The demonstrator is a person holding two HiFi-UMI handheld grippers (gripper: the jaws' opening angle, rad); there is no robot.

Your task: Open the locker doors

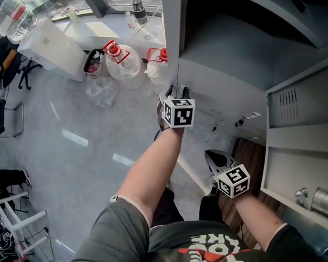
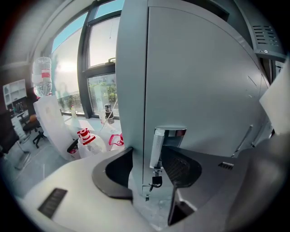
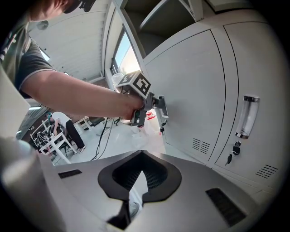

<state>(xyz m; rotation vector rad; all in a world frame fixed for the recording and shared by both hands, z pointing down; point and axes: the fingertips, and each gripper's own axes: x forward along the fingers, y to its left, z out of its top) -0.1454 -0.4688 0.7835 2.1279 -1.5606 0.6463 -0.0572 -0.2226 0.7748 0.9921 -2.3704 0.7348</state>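
My left gripper [image 1: 176,91] is at the left edge of a grey locker door [image 1: 219,95], low beside the open compartment above. In the left gripper view its jaws stand open [image 2: 147,170] on either side of the door's edge and its chrome handle [image 2: 165,142]; a small key [image 2: 156,181] hangs below the handle. I see no pad pressing on the handle. My right gripper [image 1: 213,159] hangs lower and nearer to me, shut with nothing in it [image 3: 141,167]. The right gripper view shows the left gripper [image 3: 156,106] at that door and another closed door's handle [image 3: 248,118].
An open locker door [image 1: 300,111] with vent slots swings out at the right. Water jugs with red caps [image 1: 117,56] and a white box [image 1: 52,48] stand on the floor by the window. White racks [image 1: 16,226] stand at the lower left.
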